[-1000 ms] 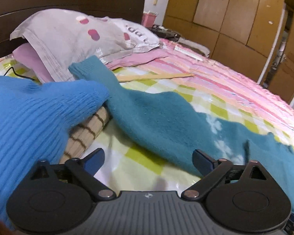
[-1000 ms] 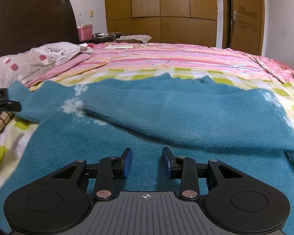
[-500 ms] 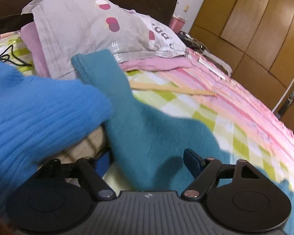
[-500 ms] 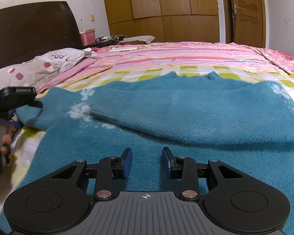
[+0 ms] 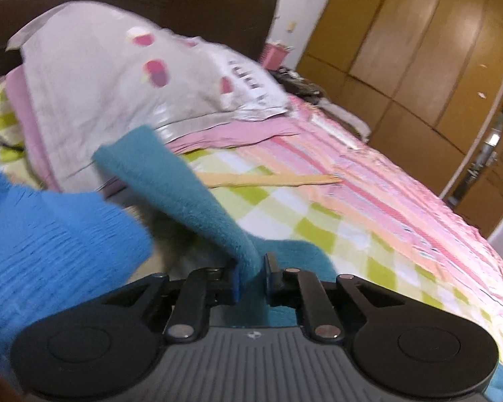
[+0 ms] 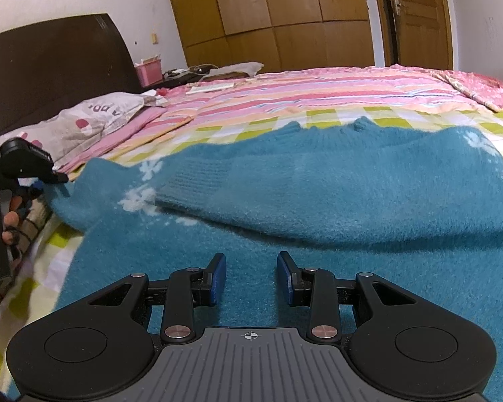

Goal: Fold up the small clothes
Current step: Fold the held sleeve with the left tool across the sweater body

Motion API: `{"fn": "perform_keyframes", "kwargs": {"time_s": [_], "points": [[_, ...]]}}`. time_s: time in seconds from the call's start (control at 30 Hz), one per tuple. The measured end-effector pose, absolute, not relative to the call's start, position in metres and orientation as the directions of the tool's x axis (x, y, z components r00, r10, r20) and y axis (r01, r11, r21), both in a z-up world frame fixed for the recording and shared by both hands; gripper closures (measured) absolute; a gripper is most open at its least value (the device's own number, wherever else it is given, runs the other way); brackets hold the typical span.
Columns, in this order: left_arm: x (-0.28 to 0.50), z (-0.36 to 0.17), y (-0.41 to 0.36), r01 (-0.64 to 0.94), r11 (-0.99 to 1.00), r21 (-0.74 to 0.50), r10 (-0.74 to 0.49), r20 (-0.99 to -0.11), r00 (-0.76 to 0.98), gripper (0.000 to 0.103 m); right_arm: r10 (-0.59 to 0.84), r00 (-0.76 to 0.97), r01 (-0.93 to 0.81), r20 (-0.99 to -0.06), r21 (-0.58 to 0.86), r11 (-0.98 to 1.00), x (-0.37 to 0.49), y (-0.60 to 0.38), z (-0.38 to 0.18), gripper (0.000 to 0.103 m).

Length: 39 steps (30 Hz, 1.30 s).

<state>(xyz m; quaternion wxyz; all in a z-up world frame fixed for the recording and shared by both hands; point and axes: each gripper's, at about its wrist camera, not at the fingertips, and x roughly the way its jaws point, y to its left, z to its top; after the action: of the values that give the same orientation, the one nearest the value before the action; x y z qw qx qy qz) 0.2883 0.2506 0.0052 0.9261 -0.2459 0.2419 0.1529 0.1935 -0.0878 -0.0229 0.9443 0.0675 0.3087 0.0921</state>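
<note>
- Left hand-held gripper [image 5: 250,276]: fingers drawn together, clamped on a sleeve of the teal sweater [image 5: 191,197]. The sleeve rises from the pads, and its cuff end points toward the headboard end of the bed [image 5: 369,207].
- Right hand-held gripper [image 6: 250,278]: fingers apart, nothing between them, low over the sweater body [image 6: 318,207].
- Teal sweater lies spread flat on the checked and striped bedspread, on the near part of the bed. One sleeve is folded across the body, and white snowflake marks show near its cuff.
- In the right wrist view, the left hand-held gripper [image 6: 28,164] is at the sweater's left edge.
- Bright blue knit garment [image 5: 50,251] lies beside the held sleeve, left of it.
- Grey pillow [image 5: 124,77] with pink spots rests at the headboard [image 5: 134,0].
- Left view is motion-blurred.
</note>
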Motion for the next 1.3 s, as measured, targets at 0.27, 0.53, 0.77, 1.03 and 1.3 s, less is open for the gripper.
{"fn": "perform_keyframes", "kwargs": {"time_s": [0.27, 0.53, 0.77, 1.03, 1.3], "points": [[0.285, 0.051, 0.182, -0.146, 0.923, -0.356, -0.007, -0.393, 0.919, 0.085, 0.221, 0.800, -0.109, -0.558, 0.228, 0.968, 0.191, -0.100, -0.015, 0.071], [0.280, 0.063, 0.061, 0.194, 0.950, -0.246, -0.277, -0.371, 0.886, 0.085, 0.189, 0.813, -0.043, -0.550, 0.267, 0.963, 0.185, -0.129, -0.007, 0.071], [0.259, 0.020, -0.018, 0.355, 0.935, 0.011, -0.305, -0.486, 0.819, 0.061, 0.132, 0.824, 0.014, -0.551, 0.252, 0.968, 0.173, -0.161, -0.002, 0.071], [0.218, -0.003, -0.008, 0.370, 0.928, 0.047, -0.288, -0.538, 0.792, 0.049, 0.106, 0.830, 0.049, -0.547, 0.261, 0.964, 0.173, -0.181, 0.003, 0.070], [0.197, -0.001, 0.033, 0.292, 0.955, -0.048, -0.273, -0.525, 0.806, 0.048, 0.161, 0.837, -0.064, -0.523, 0.200, 0.978, 0.197, -0.153, 0.027, 0.070]]}}
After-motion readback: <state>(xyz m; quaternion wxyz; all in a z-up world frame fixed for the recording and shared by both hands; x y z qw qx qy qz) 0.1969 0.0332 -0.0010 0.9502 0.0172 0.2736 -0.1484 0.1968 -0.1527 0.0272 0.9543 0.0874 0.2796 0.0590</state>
